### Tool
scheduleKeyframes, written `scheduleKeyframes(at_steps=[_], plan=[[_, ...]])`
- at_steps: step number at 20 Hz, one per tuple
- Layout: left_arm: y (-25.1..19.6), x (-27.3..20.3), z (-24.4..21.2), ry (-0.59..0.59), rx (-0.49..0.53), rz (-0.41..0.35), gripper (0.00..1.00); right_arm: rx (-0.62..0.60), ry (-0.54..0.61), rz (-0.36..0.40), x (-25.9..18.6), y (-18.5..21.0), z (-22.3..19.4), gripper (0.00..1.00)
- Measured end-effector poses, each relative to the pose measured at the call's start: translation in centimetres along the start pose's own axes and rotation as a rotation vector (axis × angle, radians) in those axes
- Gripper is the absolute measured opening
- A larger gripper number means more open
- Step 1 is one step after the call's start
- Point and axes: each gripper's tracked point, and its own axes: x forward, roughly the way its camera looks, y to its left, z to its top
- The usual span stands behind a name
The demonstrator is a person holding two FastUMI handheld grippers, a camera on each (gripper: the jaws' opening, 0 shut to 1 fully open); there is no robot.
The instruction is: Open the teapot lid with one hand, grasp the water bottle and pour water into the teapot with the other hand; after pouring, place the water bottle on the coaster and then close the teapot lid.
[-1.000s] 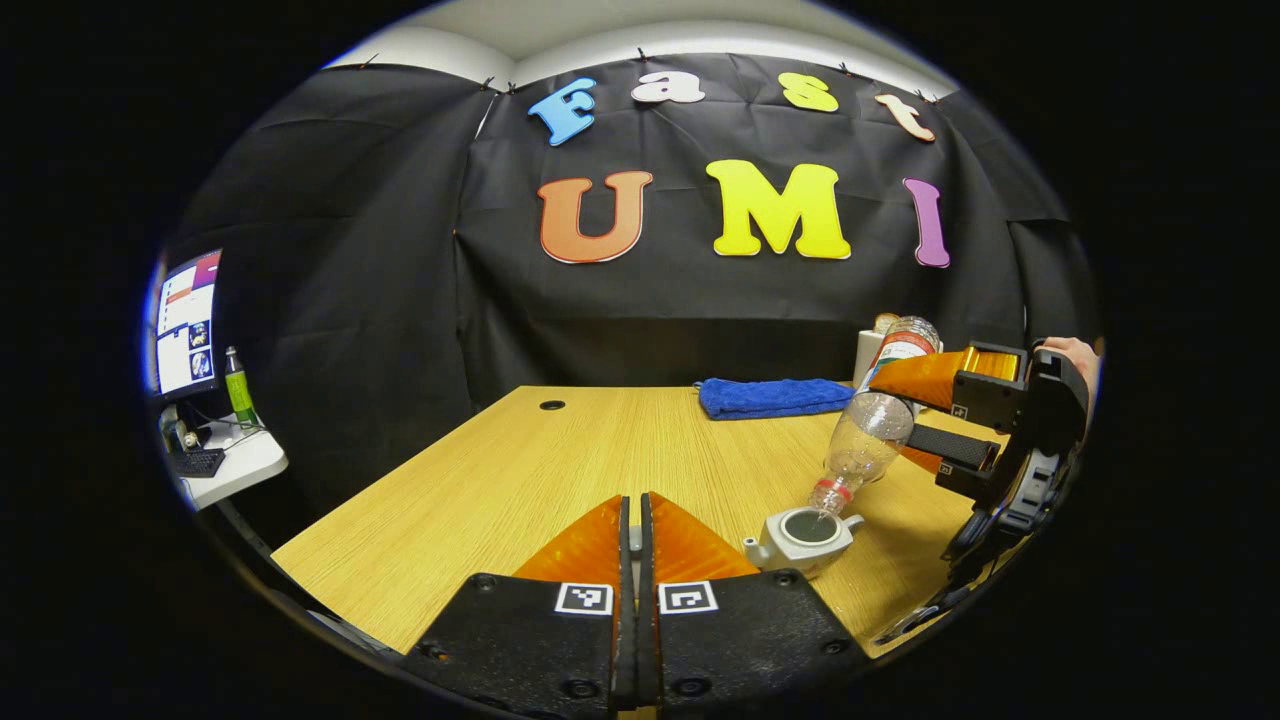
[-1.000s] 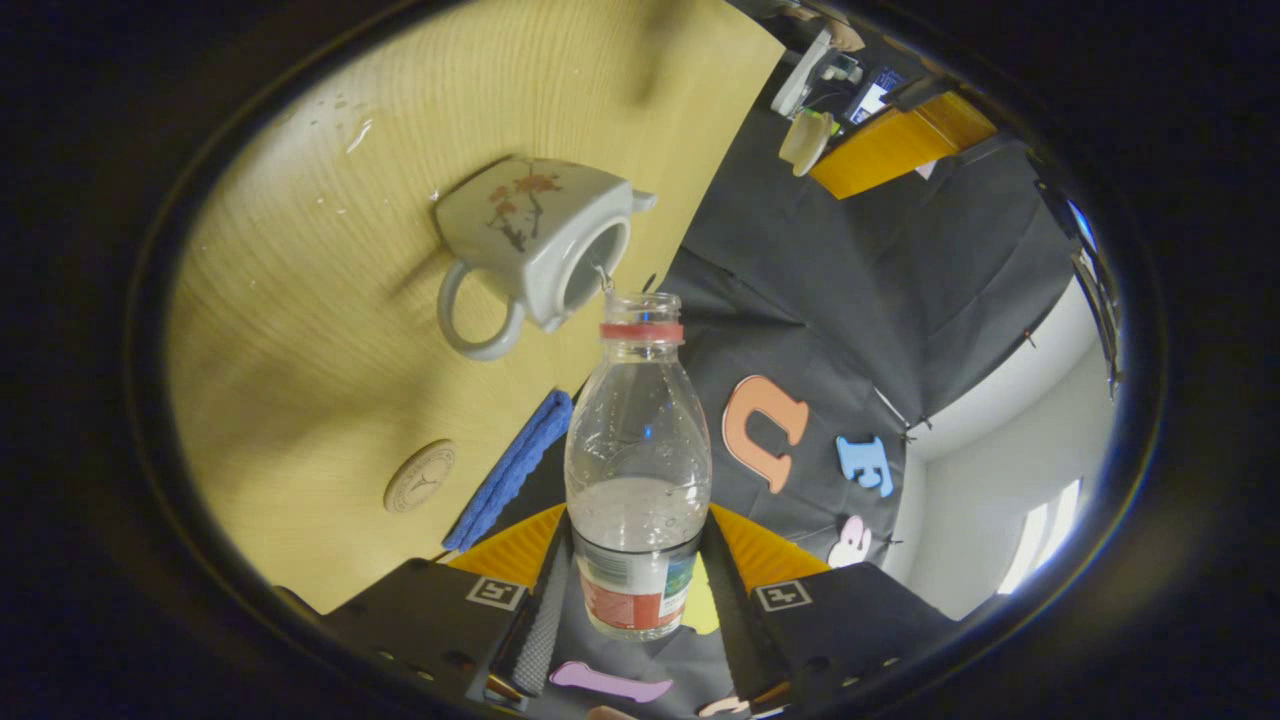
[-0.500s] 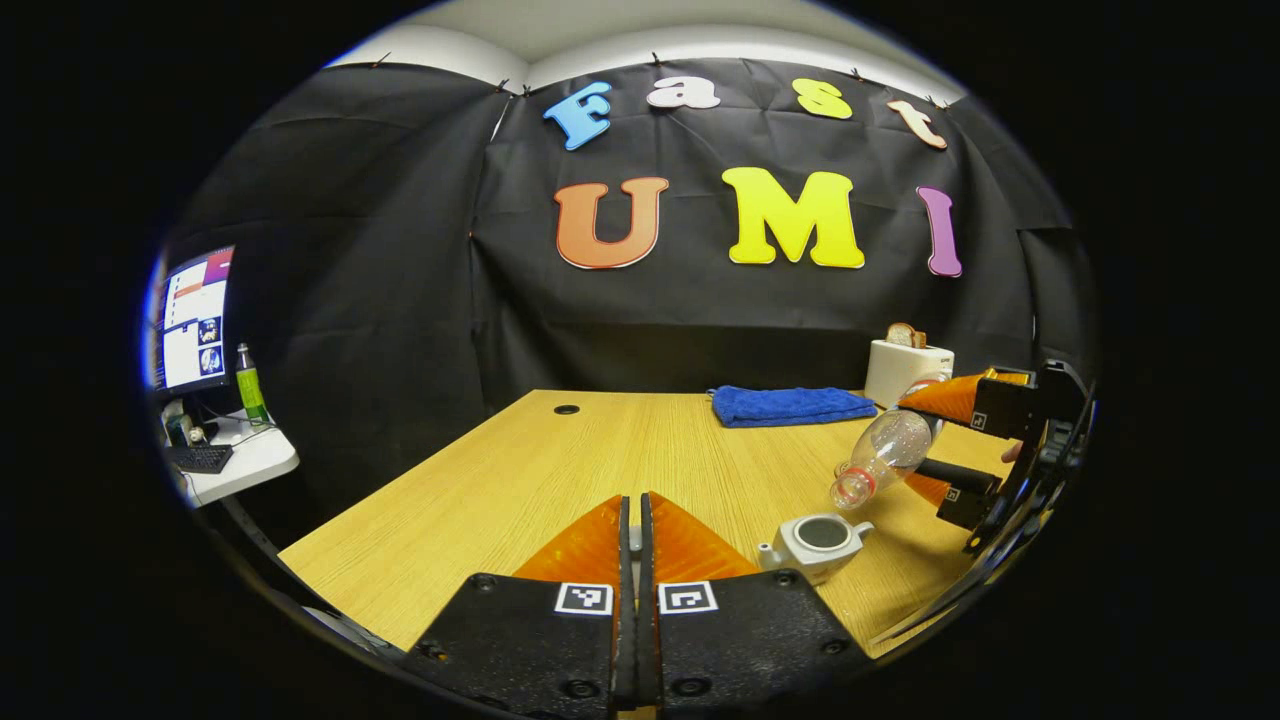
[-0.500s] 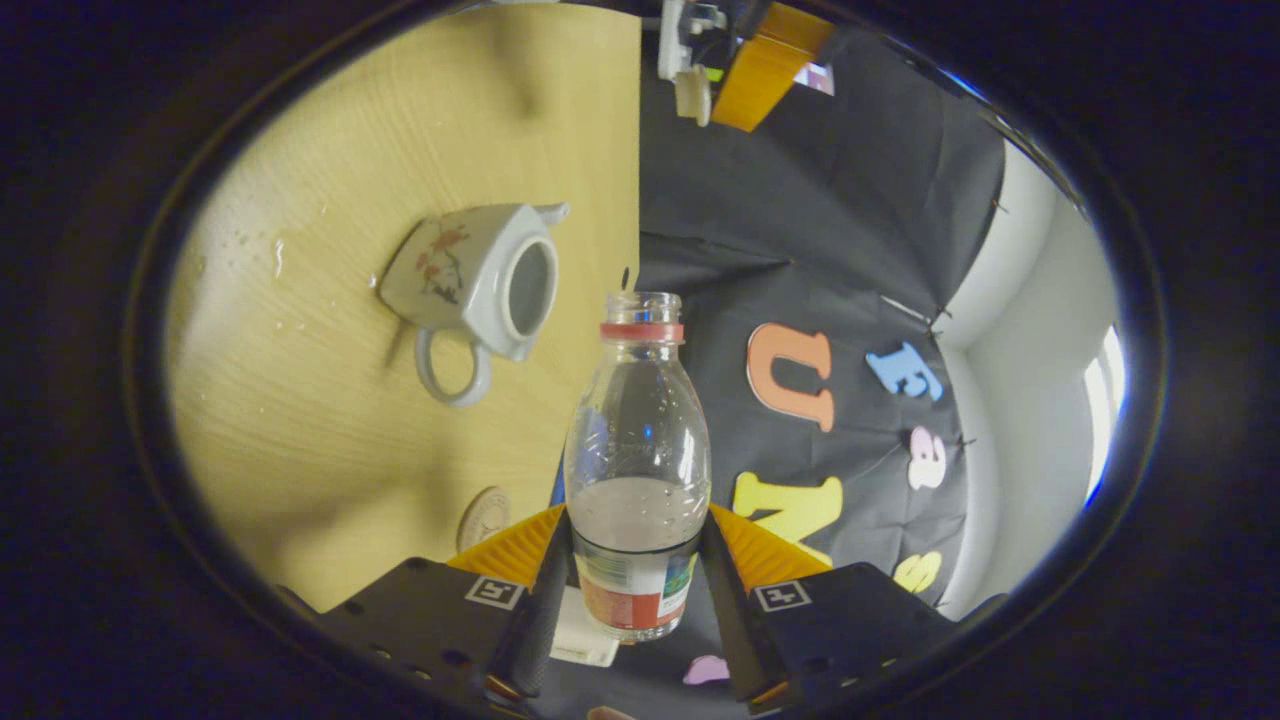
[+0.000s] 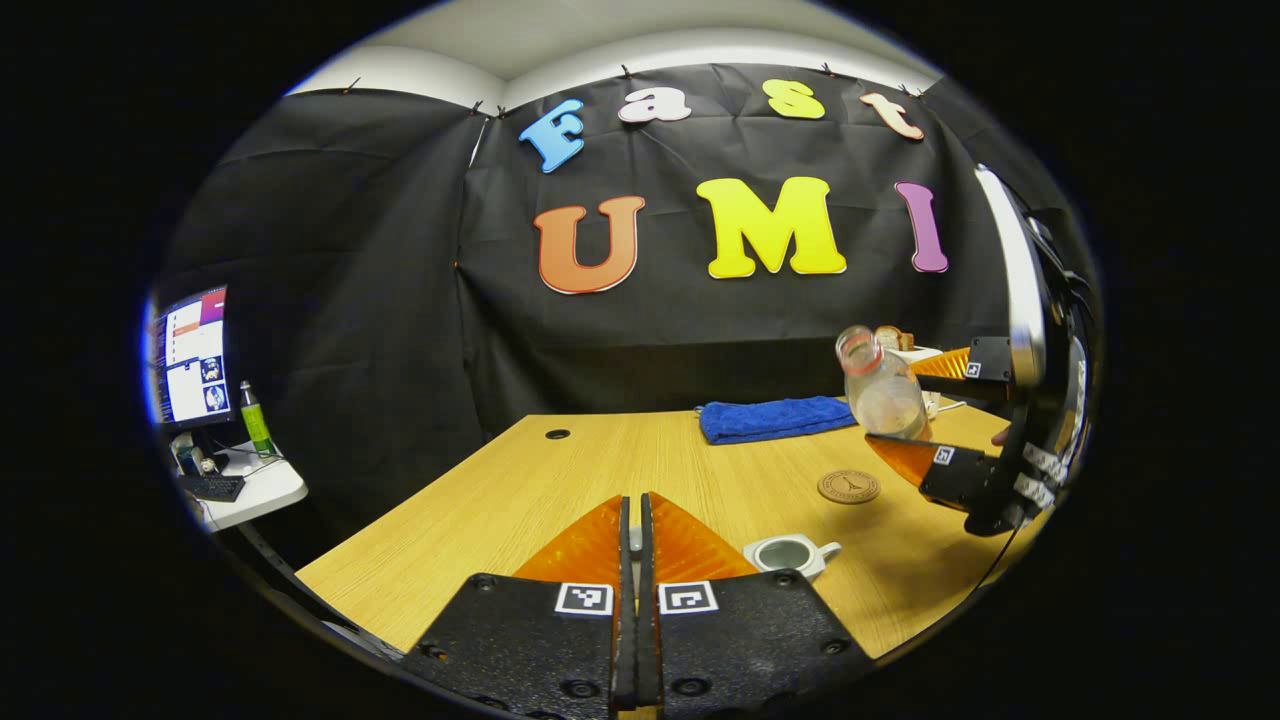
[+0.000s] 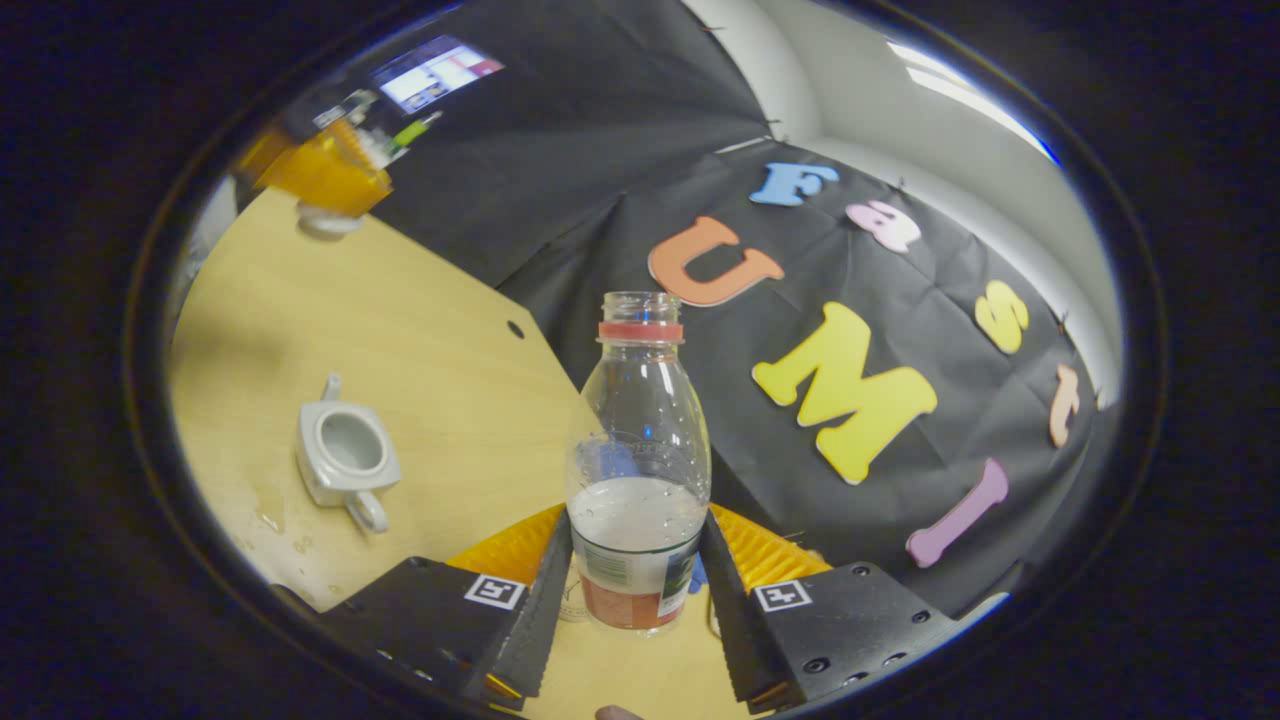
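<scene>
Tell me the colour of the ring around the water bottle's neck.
Red; the ring sits just below the open mouth of the water bottle, clearest in the right gripper view.

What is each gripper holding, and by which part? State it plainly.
The right gripper grips the water bottle by its lower body, at the label. The left gripper is shut on the teapot lid, its grip point hidden.

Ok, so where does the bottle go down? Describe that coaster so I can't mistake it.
Start at the light wooden table in the left gripper view and go toward its far right, in front of the folded blue towel. There lies the round brown coaster, flat, with a stamped emblem. It sits beyond the lidless white ceramic teapot, and it is the one flat disc there.
</scene>
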Motion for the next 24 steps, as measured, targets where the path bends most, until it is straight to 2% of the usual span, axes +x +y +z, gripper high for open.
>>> scheduleKeyframes(at_steps=[3,4,6,9,11,12,14,16,18,20,23,24], plan=[[-0.5,-0.1,0.1,0.001,0.01,0.0,0.03,0.278,0.028,0.027,1.9,-2.1,-1.4,0.7],[-0.6,0.0,0.0,0.008,0.013,-0.002,0.0,0.366,0.037,0.033,2.6,-2.7,-2.1,0.7],[-1.1,-0.1,0.2,0.003,0.018,-0.008,0.03,0.549,0.055,0.047,3.9,-2.9,-3.8,0.69],[-1.3,-0.1,0.2,-0.003,0.02,-0.01,0.03,0.725,0.087,0.053,6.1,-2.8,-6.5,0.68],[-1.0,0.1,-0.1,0.002,0.021,-0.004,0.03,0.77,0.128,0.067,7.0,-2.0,-7.7,0.68],[-0.9,0.0,-0.2,0.005,0.021,0.0,0.0,0.77,0.139,0.069,7.5,-1.8,-8.3,0.68],[-0.5,0.0,-0.5,0.011,0.02,0.005,0.0,0.76,0.148,0.073,8.1,-1.4,-8.3,0.67],[-0.5,0.1,-0.9,0.025,0.019,0.007,0.03,0.743,0.141,0.074,8.4,-1.2,-8.1,0.68],[-0.6,0.1,-1.1,0.029,0.025,0.005,0.0,0.737,0.133,0.075,8.3,-1.0,-7.8,0.68],[-0.7,0.1,-1.1,0.027,0.025,0.001,0.03,0.735,0.133,0.088,8.4,-0.5,-8.0,0.69],[-1.3,0.1,-1.3,0.03,0.018,-0.012,0.0,0.727,0.133,0.076,8.4,-0.5,-7.9,0.7],[-1.4,0.1,-1.4,0.031,0.013,-0.018,0.03,0.723,0.137,0.075,8.3,-0.4,-7.9,0.72]])
